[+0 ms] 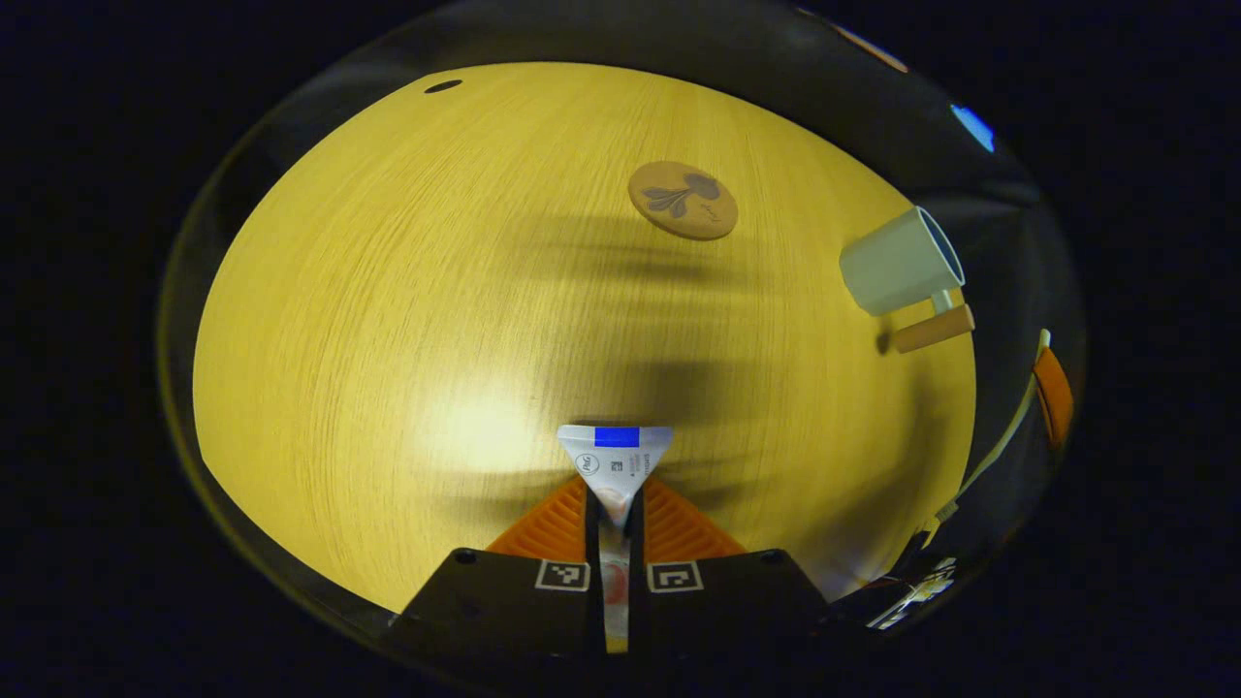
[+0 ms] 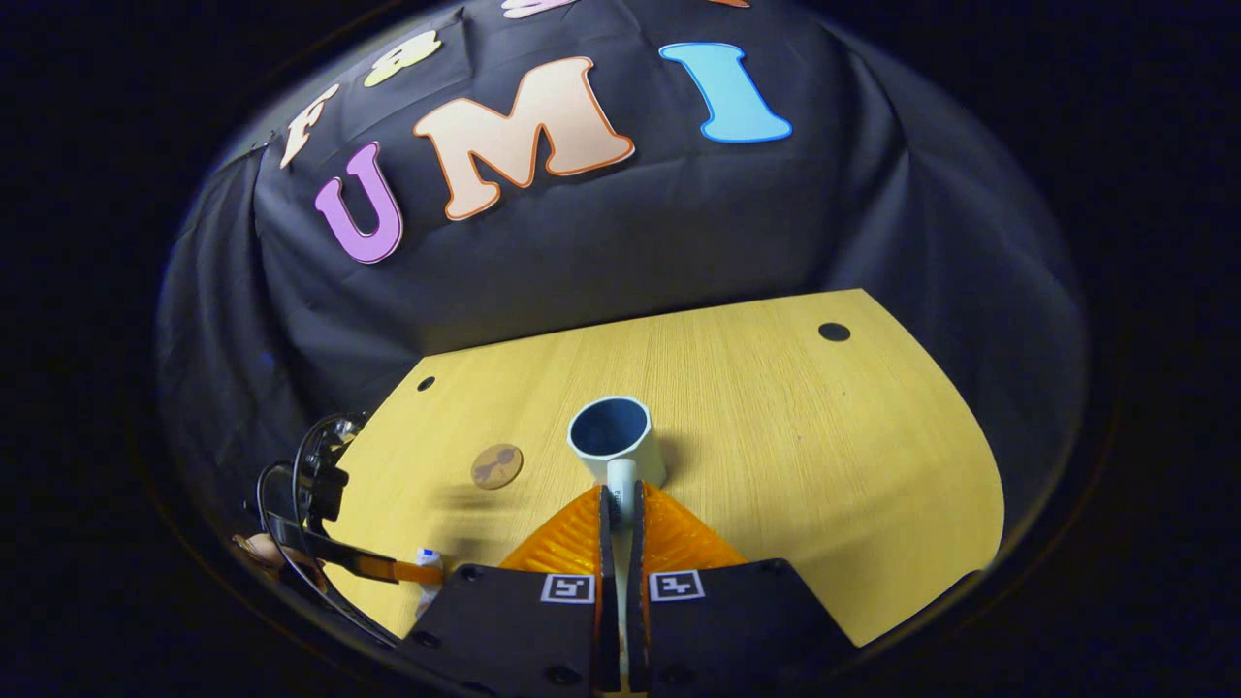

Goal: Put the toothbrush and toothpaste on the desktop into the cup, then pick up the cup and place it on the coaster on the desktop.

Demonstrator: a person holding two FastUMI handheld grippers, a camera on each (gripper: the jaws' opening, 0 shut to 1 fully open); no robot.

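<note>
We hold the toothpaste (image 1: 615, 463) clamped in our left gripper (image 1: 615, 504) above the desk (image 1: 388, 291), the coaster (image 1: 683, 200) well ahead. Our right gripper (image 2: 620, 504) pinches the toothbrush (image 2: 620, 485) just short of the cup (image 2: 615, 438), which stands upright on the desk.

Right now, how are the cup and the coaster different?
The cup is white with a blue inside; the coaster is brown with a dark picture on top. The cup stands tall and hollow, while the coaster lies flat and thin. The cup has a wooden handle; the coaster has none. Both are round and sit apart on the table.
</note>
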